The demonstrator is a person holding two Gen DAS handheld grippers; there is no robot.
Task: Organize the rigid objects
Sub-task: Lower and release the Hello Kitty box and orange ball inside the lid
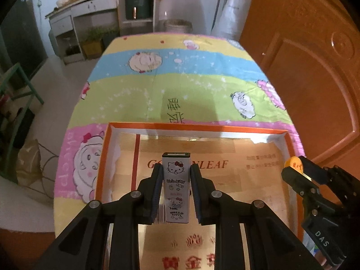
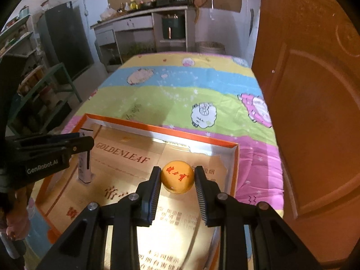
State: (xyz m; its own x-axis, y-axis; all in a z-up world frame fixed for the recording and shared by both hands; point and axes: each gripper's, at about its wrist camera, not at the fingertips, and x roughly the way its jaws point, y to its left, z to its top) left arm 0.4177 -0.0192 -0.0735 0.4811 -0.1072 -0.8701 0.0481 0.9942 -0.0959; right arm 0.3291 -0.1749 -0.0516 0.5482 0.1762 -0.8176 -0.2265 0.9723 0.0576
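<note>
L gripper (image 1: 176, 186) pinching Hello Kitty lighter (image 1: 176, 180) upright over orange tray (image 1: 195, 127); R gripper (image 2: 177, 180) clamped on yellow cap (image 2: 177, 176), same tray. Step: placing. Next, prob: lower, spread fingers, w/o tipping lighter.

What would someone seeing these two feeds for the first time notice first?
Probably the white Hello Kitty box, standing upright between the left tongs over the orange-rimmed tray. Next, the round orange cap with red characters, gripped in the right tongs toward the tray's right side. Behind both spreads the bright striped sheep-print cloth covering the table.
</note>
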